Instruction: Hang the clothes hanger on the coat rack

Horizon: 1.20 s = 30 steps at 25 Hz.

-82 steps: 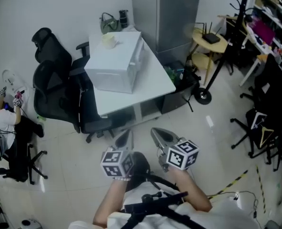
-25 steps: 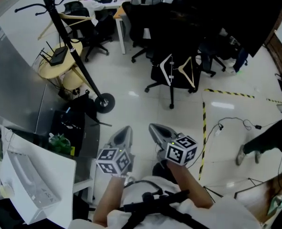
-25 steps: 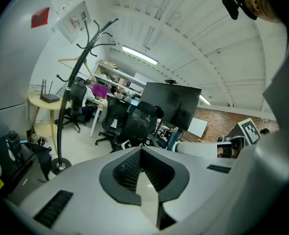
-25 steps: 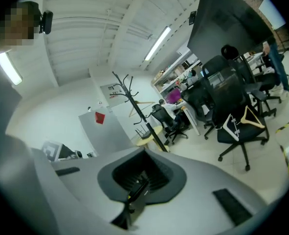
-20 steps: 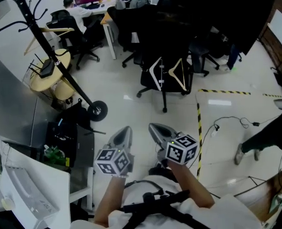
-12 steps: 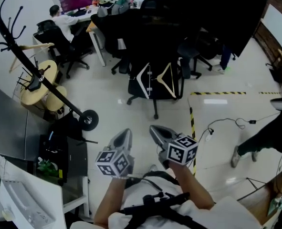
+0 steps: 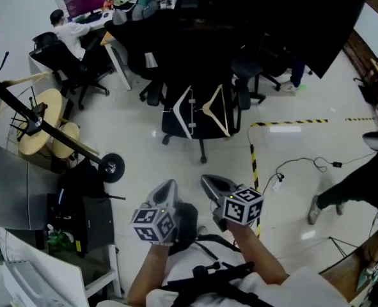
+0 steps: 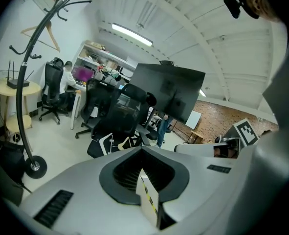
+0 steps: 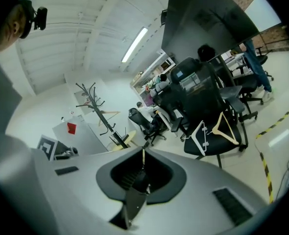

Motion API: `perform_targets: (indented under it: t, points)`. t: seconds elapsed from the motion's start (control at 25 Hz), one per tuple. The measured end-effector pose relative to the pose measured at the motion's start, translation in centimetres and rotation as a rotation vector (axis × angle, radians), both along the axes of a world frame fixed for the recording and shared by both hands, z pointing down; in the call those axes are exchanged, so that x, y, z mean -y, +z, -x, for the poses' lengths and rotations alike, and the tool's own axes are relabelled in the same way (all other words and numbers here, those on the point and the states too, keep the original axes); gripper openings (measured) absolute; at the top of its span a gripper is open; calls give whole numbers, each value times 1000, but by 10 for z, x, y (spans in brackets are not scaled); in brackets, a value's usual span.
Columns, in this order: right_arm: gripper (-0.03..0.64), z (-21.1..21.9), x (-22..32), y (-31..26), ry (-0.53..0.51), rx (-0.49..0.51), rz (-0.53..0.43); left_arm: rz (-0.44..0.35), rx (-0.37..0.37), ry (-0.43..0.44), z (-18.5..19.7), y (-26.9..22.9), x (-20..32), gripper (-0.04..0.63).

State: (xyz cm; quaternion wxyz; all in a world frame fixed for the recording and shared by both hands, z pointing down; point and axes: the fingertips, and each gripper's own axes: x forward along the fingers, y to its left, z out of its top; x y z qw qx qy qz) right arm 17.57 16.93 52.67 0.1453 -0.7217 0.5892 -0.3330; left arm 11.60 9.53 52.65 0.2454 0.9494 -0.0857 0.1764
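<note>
The left gripper [image 7: 167, 187] and right gripper [image 7: 208, 180] are near, both closed and empty. The wooden hanger [image 7: 215, 110] rests on a black chair [image 7: 198, 128] well beyond them, with the coat rack [image 7: 26, 110] to the far left.

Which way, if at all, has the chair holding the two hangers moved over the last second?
No. The chair still stands just left of the corner of the striped floor tape; only the head view has swung.

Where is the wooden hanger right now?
Head view, upper centre: the wooden hanger rests on the black office chair, just right of a white hanger; the coat rack stands far left.
</note>
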Motion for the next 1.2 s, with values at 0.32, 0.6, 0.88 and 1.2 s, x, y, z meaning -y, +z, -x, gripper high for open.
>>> perform_targets:
  t: [0.32, 0.6, 0.88, 1.2]
  points:
    - [31, -82, 45, 30, 46, 11, 100, -5, 11, 92, -93, 13, 50, -11]
    - [88, -146, 100, 52, 101, 8, 173, 16, 38, 122, -145, 26, 113, -11]
    - [173, -170, 163, 94, 43, -6, 259, 26, 84, 118, -166, 56, 167, -11]
    - [213, -203, 203, 159, 4, 8, 364, 43, 133, 90, -185, 96, 204, -11]
